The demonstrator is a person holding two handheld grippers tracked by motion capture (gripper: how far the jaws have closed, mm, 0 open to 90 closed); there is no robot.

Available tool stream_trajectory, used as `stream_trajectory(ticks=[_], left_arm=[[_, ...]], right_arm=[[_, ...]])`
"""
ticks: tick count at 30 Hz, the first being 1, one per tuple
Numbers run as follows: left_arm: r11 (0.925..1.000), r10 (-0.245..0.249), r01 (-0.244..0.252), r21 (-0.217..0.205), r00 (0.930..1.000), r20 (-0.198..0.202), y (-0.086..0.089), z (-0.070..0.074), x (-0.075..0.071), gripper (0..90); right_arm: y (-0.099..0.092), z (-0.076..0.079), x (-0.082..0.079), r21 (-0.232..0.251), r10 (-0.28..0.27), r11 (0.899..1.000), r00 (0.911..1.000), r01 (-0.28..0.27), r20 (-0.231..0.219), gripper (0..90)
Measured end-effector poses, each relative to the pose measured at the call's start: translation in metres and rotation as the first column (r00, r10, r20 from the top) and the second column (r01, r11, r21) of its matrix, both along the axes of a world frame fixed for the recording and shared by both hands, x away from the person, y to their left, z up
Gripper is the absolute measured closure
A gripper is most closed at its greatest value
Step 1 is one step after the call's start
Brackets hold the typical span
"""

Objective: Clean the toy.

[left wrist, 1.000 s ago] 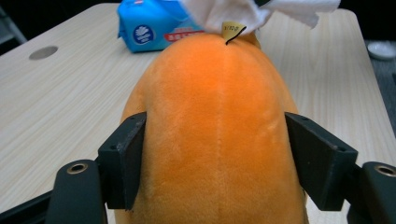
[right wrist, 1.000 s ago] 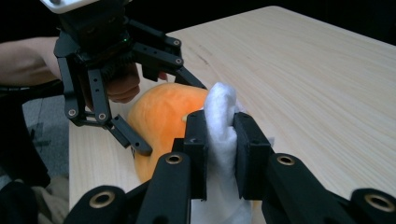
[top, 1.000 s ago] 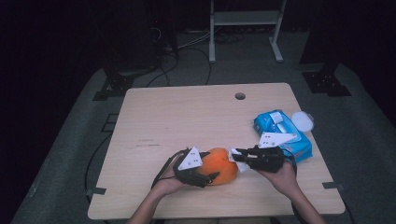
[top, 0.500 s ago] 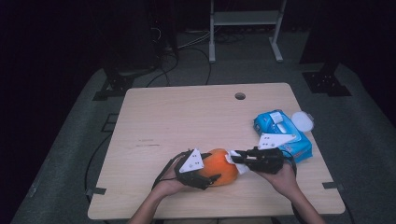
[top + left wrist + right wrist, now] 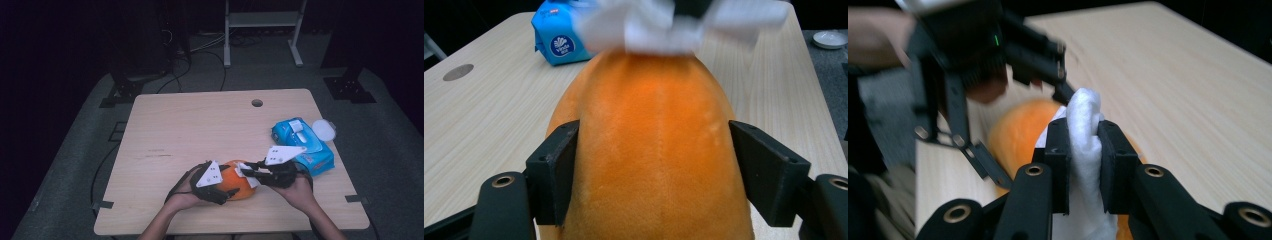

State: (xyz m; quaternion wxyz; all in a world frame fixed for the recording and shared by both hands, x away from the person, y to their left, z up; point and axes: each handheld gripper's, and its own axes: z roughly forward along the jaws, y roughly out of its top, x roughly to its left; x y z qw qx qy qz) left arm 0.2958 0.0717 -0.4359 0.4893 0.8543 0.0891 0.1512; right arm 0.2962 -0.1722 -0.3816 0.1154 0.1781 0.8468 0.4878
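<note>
Clearly, the left gripper (image 5: pixel 659 170) clamps an orange plush toy (image 5: pixel 654 150); the right gripper (image 5: pixel 1083 165) pinches a white wipe (image 5: pixel 1085 145) against it. Behind the toy lies a blue wipes pack (image 5: pixel 559 37), its round logo perhaps reading "Vinda".

Black two-jaw claws (image 5: pixel 235 192) with brass-ringed screw holes, grey triangular plates.

A blue wipes pack (image 5: pixel 303 145) lies beside a white lid (image 5: pixel 324 129).

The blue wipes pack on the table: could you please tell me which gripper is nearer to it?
Right. The right gripper, shut on a white wipe, sits just beside the blue wipes pack. The left gripper clamps the orange ball, farther away.
</note>
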Motion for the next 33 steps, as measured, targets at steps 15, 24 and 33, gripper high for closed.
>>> stream_trajectory(ticks=[15,24,33], left_arm=[[0.9971,0.069,-0.072,-0.025,0.9916,-0.110,0.010,0.005,0.011,10.3],[0.9991,0.043,-0.043,0.008,0.9983,-0.040,-0.005,0.007,-0.001,20.7],[0.9933,0.108,-0.112,-0.029,0.9875,-0.115,-0.002,0.004,0.008,10.0]], right_arm=[[-0.016,-0.016,0.006,-0.059,-0.050,0.997,0.9984,0.049,-0.026,76.4],[-0.015,0.000,-0.002,0.020,-0.019,1.000,0.9998,0.019,-0.008,76.3],[-0.019,-0.011,0.003,-0.039,-0.045,0.998,0.9989,0.045,-0.013,76.4]])
